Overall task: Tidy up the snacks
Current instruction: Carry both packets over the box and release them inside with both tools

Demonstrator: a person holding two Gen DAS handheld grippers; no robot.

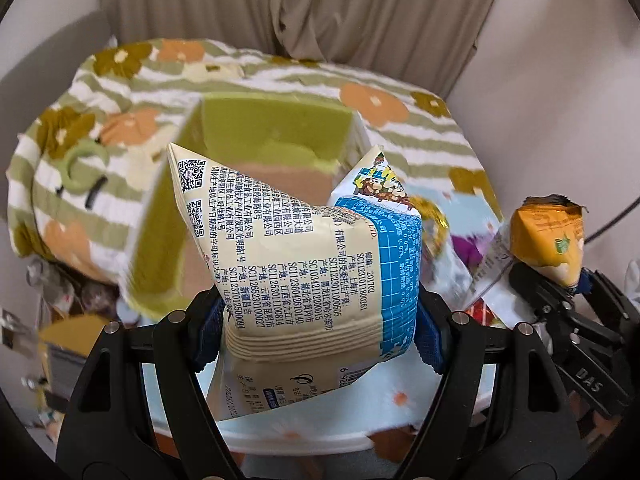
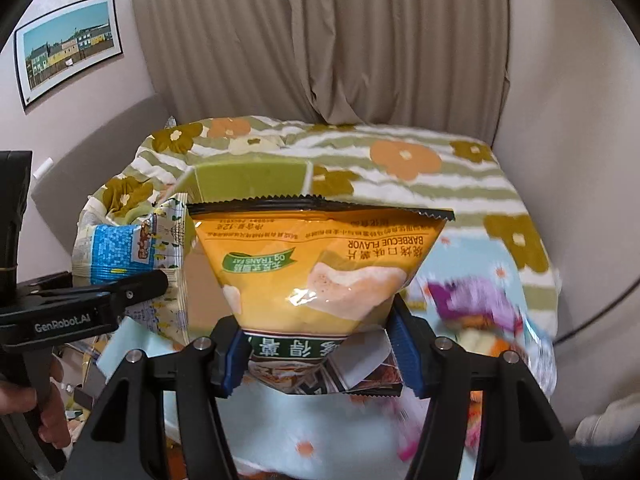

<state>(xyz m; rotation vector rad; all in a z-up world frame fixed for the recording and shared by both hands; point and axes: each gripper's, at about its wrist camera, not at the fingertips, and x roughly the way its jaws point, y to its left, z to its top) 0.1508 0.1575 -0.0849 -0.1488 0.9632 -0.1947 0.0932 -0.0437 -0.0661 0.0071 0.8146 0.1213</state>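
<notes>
Beige curtains hang behind a bed or table draped in a green-striped cloth with orange flowers, and a framed picture of coloured houses sits on the wall at ten o'clock in my right-hand view.

On that cloth stands an open box with green inner walls, at twelve o'clock from both of my grippers. Nearer to me lies a pale blue flowered cloth, and more snack packets lie on it at about three o'clock, blurred: one purple, the rest I cannot make out.

My left gripper is clamped on a cream and blue snack bag; the blue pads press its lower sides and the bag stands up between them, printed back toward the camera, lifted clear of the cloth. Seen from the right wrist, the same bag and the gripper's black arm sit at nine o'clock, with my hand around the handle below.

My right gripper grasps an orange barbecue-flavour chip bag by its lower part, upside down so the lettering reads inverted and the black serrated seam is on top. Its pads pinch the bag from both sides. In the left view this bag shows at three o'clock, well apart from the cream one.
</notes>
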